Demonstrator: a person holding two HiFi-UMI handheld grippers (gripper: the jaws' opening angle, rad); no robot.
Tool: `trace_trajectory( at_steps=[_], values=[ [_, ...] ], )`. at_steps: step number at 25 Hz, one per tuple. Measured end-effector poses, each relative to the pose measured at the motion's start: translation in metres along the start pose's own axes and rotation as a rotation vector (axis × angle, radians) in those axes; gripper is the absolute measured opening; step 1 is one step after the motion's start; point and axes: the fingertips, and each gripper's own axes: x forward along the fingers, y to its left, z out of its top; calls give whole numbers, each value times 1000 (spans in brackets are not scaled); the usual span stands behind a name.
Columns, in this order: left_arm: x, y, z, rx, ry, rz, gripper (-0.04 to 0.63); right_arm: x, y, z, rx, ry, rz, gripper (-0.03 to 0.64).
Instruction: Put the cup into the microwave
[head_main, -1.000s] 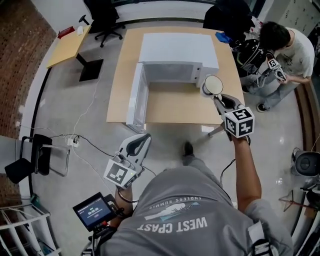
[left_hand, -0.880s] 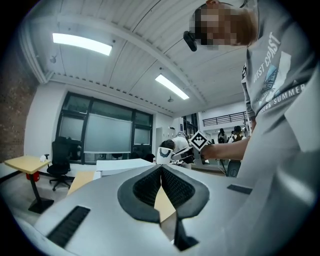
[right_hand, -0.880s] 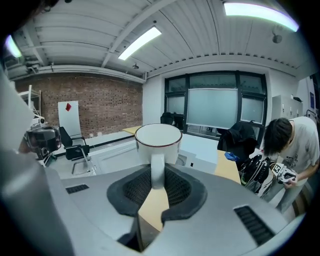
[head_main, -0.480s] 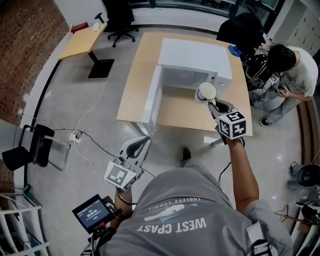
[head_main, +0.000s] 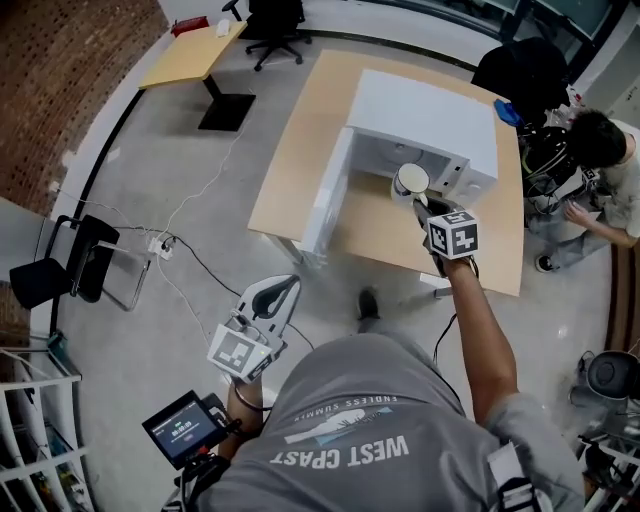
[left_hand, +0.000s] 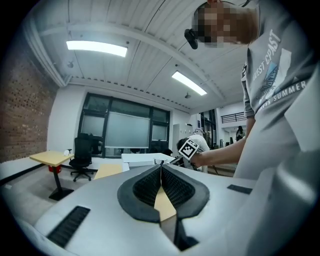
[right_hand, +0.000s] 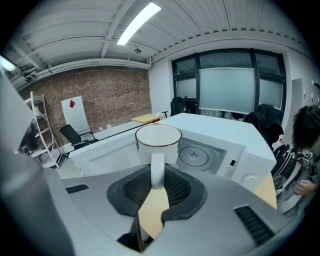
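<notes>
A white cup (head_main: 410, 181) with a dark rim hangs in front of the open white microwave (head_main: 425, 112), just over the wooden table (head_main: 300, 150). My right gripper (head_main: 421, 204) is shut on the cup's handle (right_hand: 157, 171). In the right gripper view the cup (right_hand: 158, 142) stands upright before the microwave's cavity (right_hand: 199, 156) and its turntable. The microwave door (head_main: 328, 197) is swung wide open to the left. My left gripper (head_main: 283, 287) is low at my side, away from the table. Its jaws (left_hand: 161, 168) are shut with nothing between them.
A person (head_main: 608, 165) stands at the table's right end beside black bags. A small wooden desk (head_main: 195, 55) and an office chair (head_main: 275, 18) are at the back left. A black chair (head_main: 60, 275) and a cable (head_main: 190, 255) lie on the floor to the left.
My right gripper has carried the cup forward and down, closer to the microwave's opening. The left gripper has come along at my side, still shut.
</notes>
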Motion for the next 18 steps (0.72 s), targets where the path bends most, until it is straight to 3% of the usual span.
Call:
trace_trajectory(
  at_steps=[5,11,14,18],
  values=[
    [26,15,-8,-9,51,48,21,75,-41,-25,28,75,-5,67],
    [68,26,-40,-31,126,108,21,164,-102,-52,75,96,-14,67],
    [84,32,-47,-70,207,88,21,177,-137,-47,84,77,-85,67],
    [98,38,-34,-128,221,92,21,188,-161,-25,74,42,-126,67]
  ],
)
